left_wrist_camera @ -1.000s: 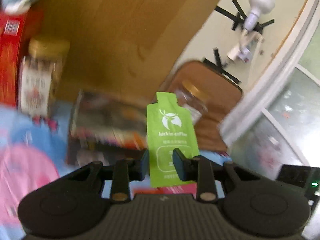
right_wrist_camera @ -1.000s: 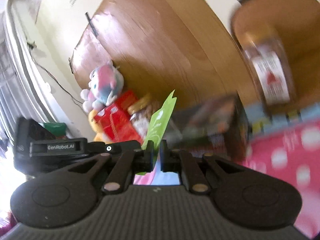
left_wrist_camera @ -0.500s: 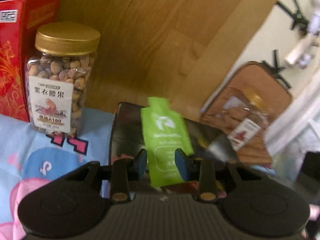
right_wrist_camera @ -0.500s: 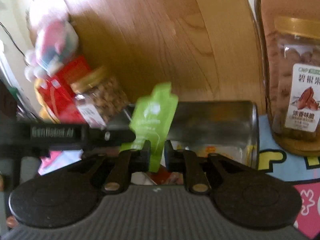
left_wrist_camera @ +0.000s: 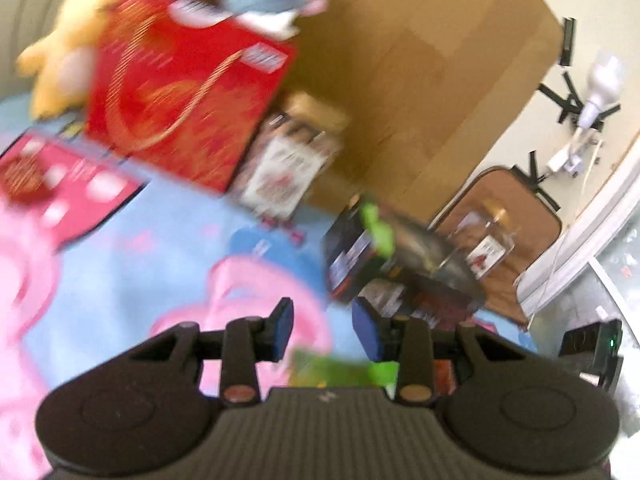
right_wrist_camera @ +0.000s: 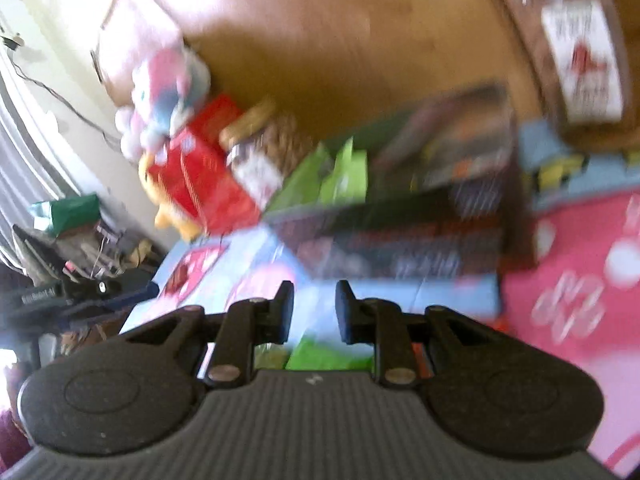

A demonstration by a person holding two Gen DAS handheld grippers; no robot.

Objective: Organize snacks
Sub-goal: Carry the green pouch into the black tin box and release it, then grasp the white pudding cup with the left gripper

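Two green coffee pouches (right_wrist_camera: 320, 176) (right_wrist_camera: 349, 172) stand at the left end of the dark open box (right_wrist_camera: 420, 220). From the left wrist one green pouch (left_wrist_camera: 376, 232) shows at the near corner of that box (left_wrist_camera: 400, 276). My left gripper (left_wrist_camera: 323, 330) hangs back from the box over the bed cover, its jaws opening with nothing between them. My right gripper (right_wrist_camera: 316, 312) is also short of the box, jaws opening and empty. Something green (right_wrist_camera: 324, 354), blurred, lies on the cover just under each gripper (left_wrist_camera: 332, 368).
A red gift box (left_wrist_camera: 184, 100) and a gold-lidded nut jar (left_wrist_camera: 288, 168) stand left of the dark box against the wooden headboard (left_wrist_camera: 400, 60). Plush toys (left_wrist_camera: 64, 52) sit behind them. A second nut jar (right_wrist_camera: 580, 48) rests on a brown cushion (left_wrist_camera: 532, 216). A flat red packet (left_wrist_camera: 52, 176) lies far left.
Both grippers let go of their green pouches, which now stand in the dark box. Both pulled back from the box with their jaws apart. The left view swung towards the red gift box.
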